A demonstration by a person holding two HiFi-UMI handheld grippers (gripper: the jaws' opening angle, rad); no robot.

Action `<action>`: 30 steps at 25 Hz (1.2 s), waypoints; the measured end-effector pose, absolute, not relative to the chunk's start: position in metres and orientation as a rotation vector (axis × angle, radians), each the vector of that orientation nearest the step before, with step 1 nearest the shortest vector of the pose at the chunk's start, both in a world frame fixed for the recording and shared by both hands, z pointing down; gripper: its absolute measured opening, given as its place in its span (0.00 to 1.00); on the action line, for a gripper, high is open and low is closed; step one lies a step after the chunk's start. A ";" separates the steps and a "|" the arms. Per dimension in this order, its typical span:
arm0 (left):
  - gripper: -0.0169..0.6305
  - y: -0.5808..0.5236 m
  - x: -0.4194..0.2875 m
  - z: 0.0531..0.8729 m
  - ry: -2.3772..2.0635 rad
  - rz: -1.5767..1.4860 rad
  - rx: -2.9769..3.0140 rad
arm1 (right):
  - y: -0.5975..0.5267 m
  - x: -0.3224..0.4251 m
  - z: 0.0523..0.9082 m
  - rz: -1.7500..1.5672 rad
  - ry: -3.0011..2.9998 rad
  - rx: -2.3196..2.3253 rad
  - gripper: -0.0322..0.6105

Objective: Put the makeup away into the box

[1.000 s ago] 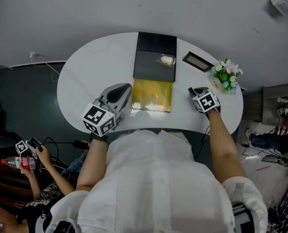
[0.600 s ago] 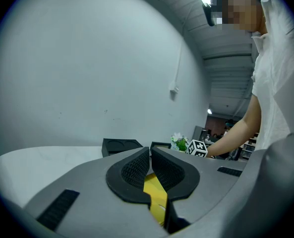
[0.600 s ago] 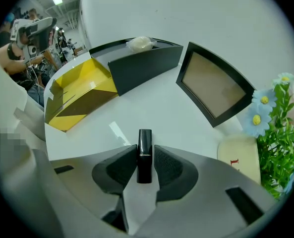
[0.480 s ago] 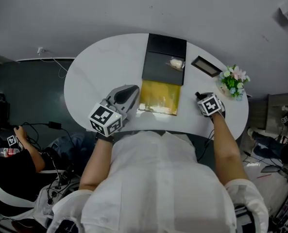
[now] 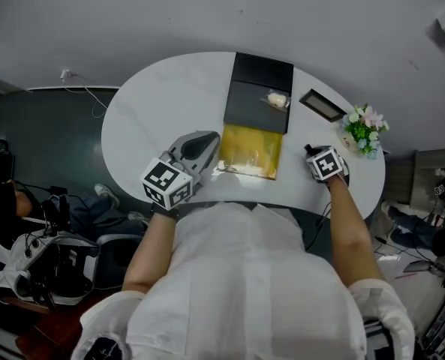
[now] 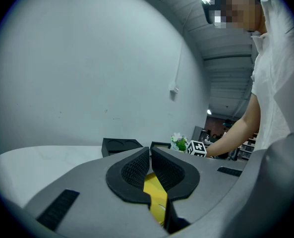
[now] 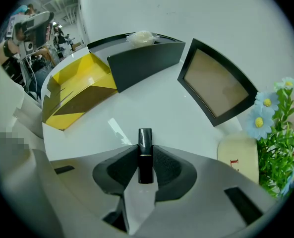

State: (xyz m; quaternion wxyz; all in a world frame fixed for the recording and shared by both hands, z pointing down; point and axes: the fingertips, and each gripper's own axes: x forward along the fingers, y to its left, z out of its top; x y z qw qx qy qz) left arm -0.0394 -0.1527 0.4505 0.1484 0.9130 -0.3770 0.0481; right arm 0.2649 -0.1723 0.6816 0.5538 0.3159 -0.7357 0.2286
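**Lipstick pinched beside the open box**

The right gripper is clamped on a black lipstick. The tube is held upright between the ribbed pads, and its top end sticks out past the fingertips toward the table. Whether that end touches the tabletop cannot be told.

The lipstick is held just off the right side of the box, level with the box's yellow half, and outside both halves.

The left gripper is pressed together with nothing between its pads. It is held nearly level just off the left side of the box, and the yellow half is seen past its fingertips.

The box lies open on the table, its black half on the far side and its yellow half nearer the person. A cream puff is seen in the black half, by its right wall.

A dark-framed panel lies to the right of the box, close to the black half. A small bunch of flowers stands further right of the box, beyond the panel.
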 end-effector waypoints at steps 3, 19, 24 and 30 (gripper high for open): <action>0.07 -0.152 -0.042 0.451 -1.089 0.135 2.622 | -0.172 0.264 0.682 0.551 -1.738 0.751 0.19; 0.07 -0.153 -0.059 0.451 -1.110 0.111 2.618 | -0.198 0.264 0.646 0.441 -1.750 0.893 0.19; 0.07 -0.156 -0.064 0.452 -1.120 0.100 2.612 | -0.213 0.241 0.611 0.380 -1.829 0.916 0.19; 0.07 -0.157 -0.068 0.453 -1.120 0.087 2.610 | -0.221 0.197 0.571 0.264 -1.910 0.886 0.19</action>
